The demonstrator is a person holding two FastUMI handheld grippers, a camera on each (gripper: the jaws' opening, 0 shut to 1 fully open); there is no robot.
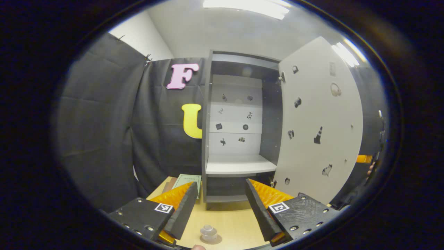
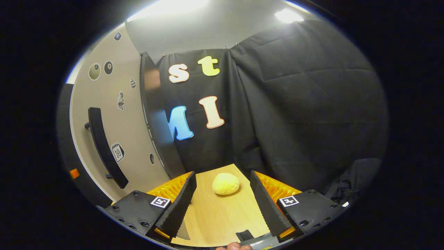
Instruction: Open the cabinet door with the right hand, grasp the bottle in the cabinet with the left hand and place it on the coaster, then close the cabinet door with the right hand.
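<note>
Resting on coaster [image 1: 210,239]: bottle [image 1: 208,232]; door [image 1: 317,128] ajar

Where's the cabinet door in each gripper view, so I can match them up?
Left gripper view: the cabinet door stands swung open at the right, inner face towards the camera.
Right gripper view: the cabinet door is at the left, outer face with its black handle showing.
Shared landmark: the wooden table at the bottom of both.
</note>
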